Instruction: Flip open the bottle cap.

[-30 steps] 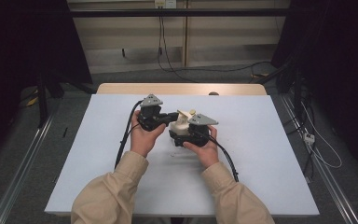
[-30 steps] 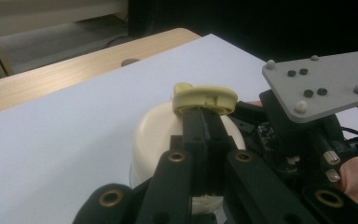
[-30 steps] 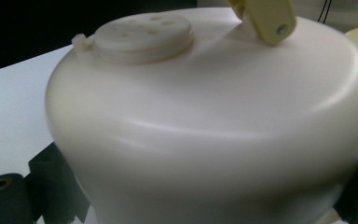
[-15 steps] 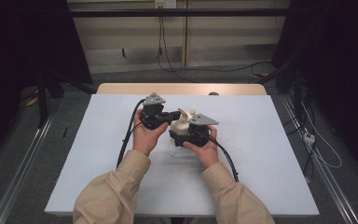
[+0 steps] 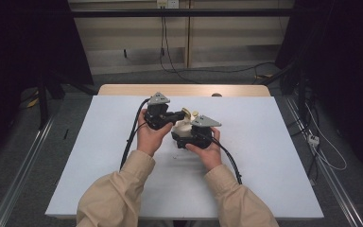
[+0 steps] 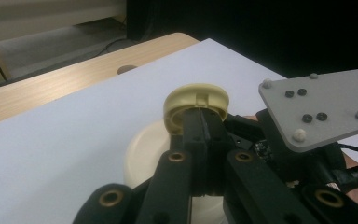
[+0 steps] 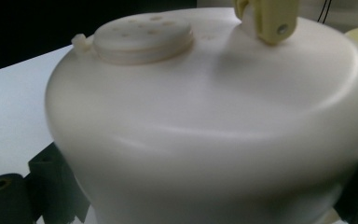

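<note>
A cream-white round container (image 5: 183, 126) is held just above the white table top (image 5: 274, 142), and my right gripper (image 5: 187, 131) is shut on its body. In the right gripper view its wall (image 7: 205, 121) is close up, with a perforated disc (image 7: 142, 33) on top and one black finger (image 7: 46, 182) at the lower left. My left gripper (image 6: 204, 125) is shut on the rim of a yellowish round cap (image 6: 196, 97), tilted up over the container (image 6: 142, 154). The left gripper (image 5: 178, 115) comes in from the left in the high view.
The white sheet leaves a strip of wooden table (image 5: 184, 90) at the far edge. Black cables (image 5: 131, 137) trail from both grippers toward the person. The right gripper's grey plate (image 6: 326, 107) is close on the right in the left gripper view. Dark floor and rails surround the table.
</note>
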`<state>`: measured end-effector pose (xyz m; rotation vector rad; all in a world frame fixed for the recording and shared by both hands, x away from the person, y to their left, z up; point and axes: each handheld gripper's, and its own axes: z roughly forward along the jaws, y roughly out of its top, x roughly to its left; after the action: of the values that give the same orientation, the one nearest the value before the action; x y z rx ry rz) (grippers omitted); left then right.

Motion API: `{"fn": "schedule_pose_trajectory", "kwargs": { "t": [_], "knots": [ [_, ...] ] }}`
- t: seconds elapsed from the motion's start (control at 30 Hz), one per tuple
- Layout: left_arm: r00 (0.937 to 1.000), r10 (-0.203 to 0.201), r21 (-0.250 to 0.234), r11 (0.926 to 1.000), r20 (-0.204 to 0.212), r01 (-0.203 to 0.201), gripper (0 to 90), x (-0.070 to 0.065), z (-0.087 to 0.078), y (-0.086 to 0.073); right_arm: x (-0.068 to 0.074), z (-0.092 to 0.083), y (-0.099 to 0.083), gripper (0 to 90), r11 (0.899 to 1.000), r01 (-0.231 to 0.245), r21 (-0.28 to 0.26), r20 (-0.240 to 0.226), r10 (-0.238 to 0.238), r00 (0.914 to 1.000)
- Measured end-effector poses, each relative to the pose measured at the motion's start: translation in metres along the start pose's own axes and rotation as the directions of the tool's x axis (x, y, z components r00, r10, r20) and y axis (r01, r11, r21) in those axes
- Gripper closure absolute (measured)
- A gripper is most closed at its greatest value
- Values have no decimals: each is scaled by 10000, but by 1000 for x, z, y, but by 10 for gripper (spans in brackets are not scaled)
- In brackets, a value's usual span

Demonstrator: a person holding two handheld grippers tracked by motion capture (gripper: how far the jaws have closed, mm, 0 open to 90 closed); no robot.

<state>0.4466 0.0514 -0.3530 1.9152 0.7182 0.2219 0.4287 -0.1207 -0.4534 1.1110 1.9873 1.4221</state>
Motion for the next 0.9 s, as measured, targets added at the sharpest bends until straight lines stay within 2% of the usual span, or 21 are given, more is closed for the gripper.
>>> {"fn": "schedule_pose_trajectory", "kwargs": {
  "t": [0.4, 0.9],
  "knots": [
    [9999, -154, -5, 9999, -24, 154, 900, 1, 4, 2, 0, 0, 0, 59, 10000, 8, 7, -1, -8, 10000],
    [10000, -64, 3, 10000, -11, 64, 900, 1, 6, 7, 0, 0, 0, 59, 10000, 16, -1, 6, -16, 10000]
  ]
}}
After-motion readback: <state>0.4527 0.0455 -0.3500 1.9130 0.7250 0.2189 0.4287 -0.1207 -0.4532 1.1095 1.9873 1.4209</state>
